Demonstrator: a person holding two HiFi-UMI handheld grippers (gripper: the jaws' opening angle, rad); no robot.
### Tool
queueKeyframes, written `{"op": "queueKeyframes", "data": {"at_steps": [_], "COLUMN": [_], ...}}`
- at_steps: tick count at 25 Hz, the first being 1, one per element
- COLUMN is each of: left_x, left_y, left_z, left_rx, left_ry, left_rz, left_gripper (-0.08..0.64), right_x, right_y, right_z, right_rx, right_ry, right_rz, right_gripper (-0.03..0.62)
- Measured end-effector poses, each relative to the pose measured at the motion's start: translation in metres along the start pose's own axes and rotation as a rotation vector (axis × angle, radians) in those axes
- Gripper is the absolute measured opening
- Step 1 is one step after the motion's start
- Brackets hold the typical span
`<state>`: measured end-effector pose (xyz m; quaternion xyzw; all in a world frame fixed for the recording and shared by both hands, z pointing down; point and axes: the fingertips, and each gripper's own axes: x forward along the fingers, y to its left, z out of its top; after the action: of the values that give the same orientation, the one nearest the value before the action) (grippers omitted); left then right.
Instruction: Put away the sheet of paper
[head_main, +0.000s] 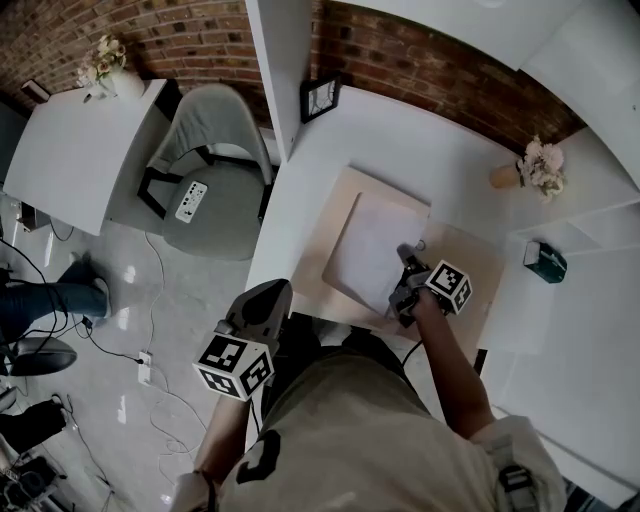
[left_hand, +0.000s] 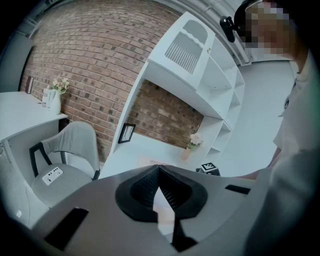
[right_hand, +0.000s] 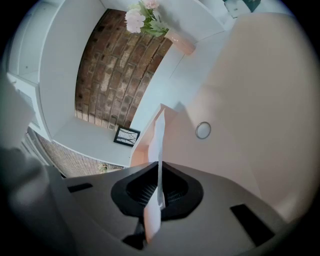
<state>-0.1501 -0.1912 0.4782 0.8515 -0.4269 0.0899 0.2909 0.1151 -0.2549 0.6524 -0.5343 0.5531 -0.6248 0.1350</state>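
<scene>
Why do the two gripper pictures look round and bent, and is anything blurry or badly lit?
Left gripper view: the wide-angle lens bows the brick wall and shelves, and the corners go black. Right gripper view: same bulge; the sheet of paper, held edge-on in the jaws of the right gripper, looks soft nearest the lens. Head view: dim, bluish, fairly sharp, lines nearly straight.
</scene>
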Motion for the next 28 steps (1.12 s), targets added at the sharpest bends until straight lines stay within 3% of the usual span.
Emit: {"op": "queueKeyframes", "data": {"at_steps": [28], "left_x": [0.001], "left_y": [-0.006], "left_z": [-0.004], "left_rx": [0.004], "left_ry": [0.022], "left_rz": [-0.009], "left_gripper": [0.015], "right_x": [0.024], "right_y": [0.012], "right_z": [-0.008], "right_rx": [0.014], "right_ry": [0.031], "right_rz": [0.018], "right_gripper": [0.028]}}
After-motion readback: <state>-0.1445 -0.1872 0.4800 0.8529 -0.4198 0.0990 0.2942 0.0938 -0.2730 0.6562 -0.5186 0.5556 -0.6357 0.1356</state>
